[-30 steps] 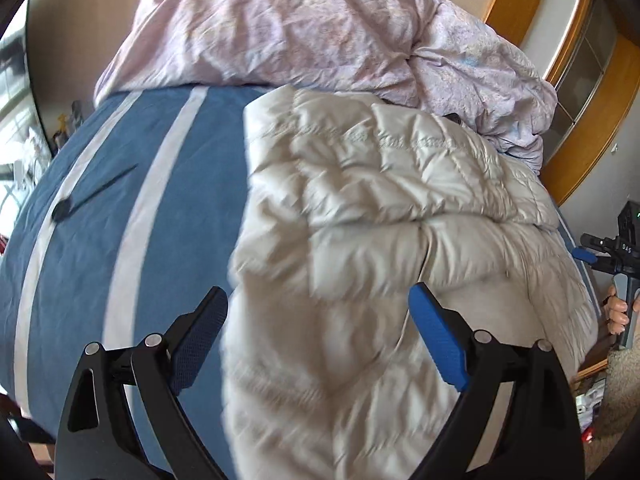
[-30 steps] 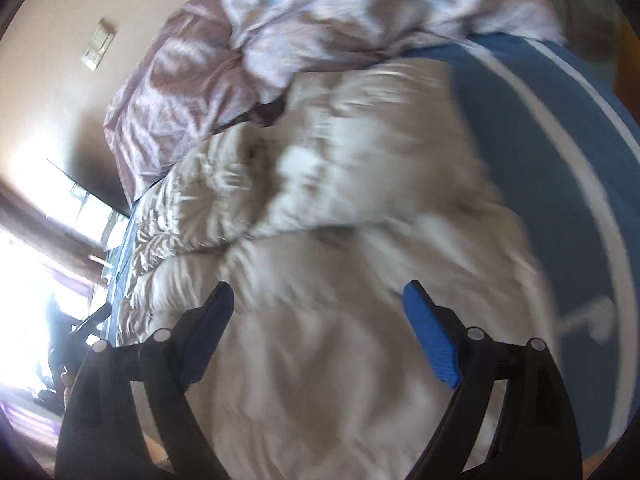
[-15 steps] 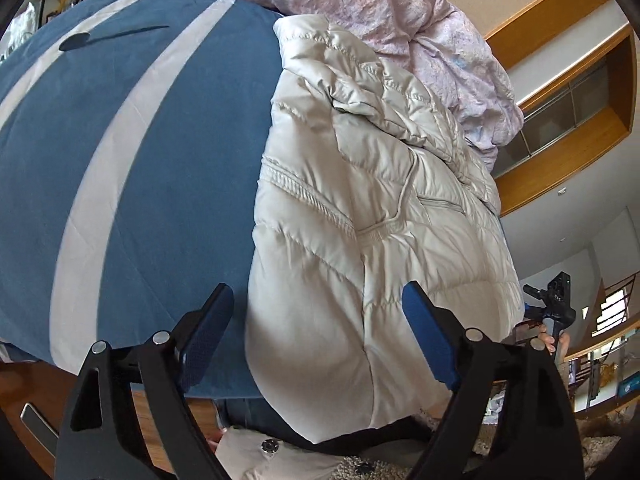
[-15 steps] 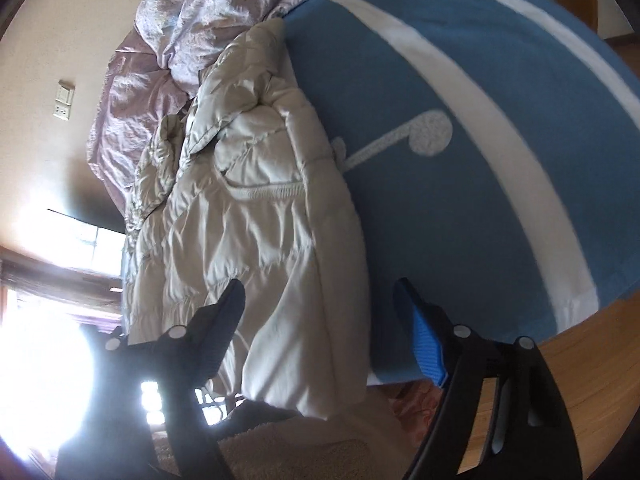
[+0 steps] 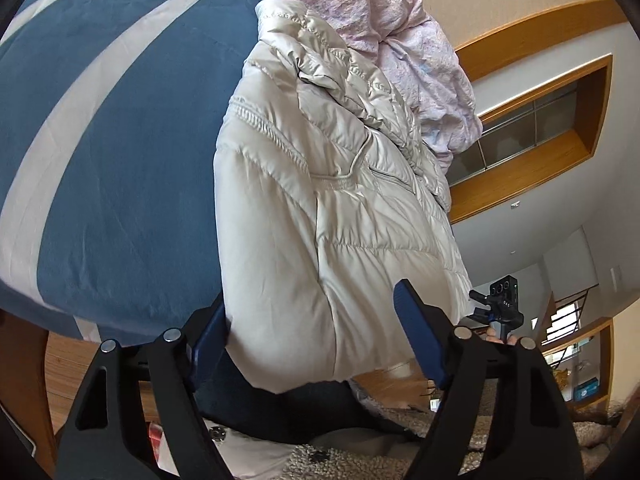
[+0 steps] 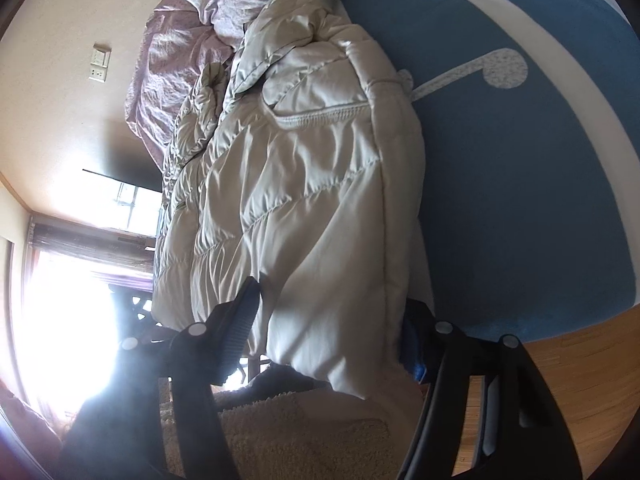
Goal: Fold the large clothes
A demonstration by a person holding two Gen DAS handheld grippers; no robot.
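A cream quilted puffer jacket (image 5: 320, 208) lies on the blue bed cover, its hem hanging over the near bed edge; it also shows in the right wrist view (image 6: 304, 208). My left gripper (image 5: 316, 340) is open, its blue fingers on either side of the jacket's lower hem corner. My right gripper (image 6: 332, 328) is open too, its fingers astride the hem at the jacket's other lower corner. The right gripper also shows small in the left wrist view (image 5: 500, 304), beyond the jacket's far side.
The blue bed cover (image 5: 112, 152) with white stripes (image 6: 592, 92) spreads beside the jacket. A crumpled lilac duvet (image 5: 392, 28) is heaped at the head of the bed. A shaggy beige rug (image 6: 304, 436) and wooden floor (image 6: 580, 384) lie below the bed edge.
Both grippers have drawn back from over the jacket and dropped to the near bed edge, and now straddle the hanging hem. Both stay open.
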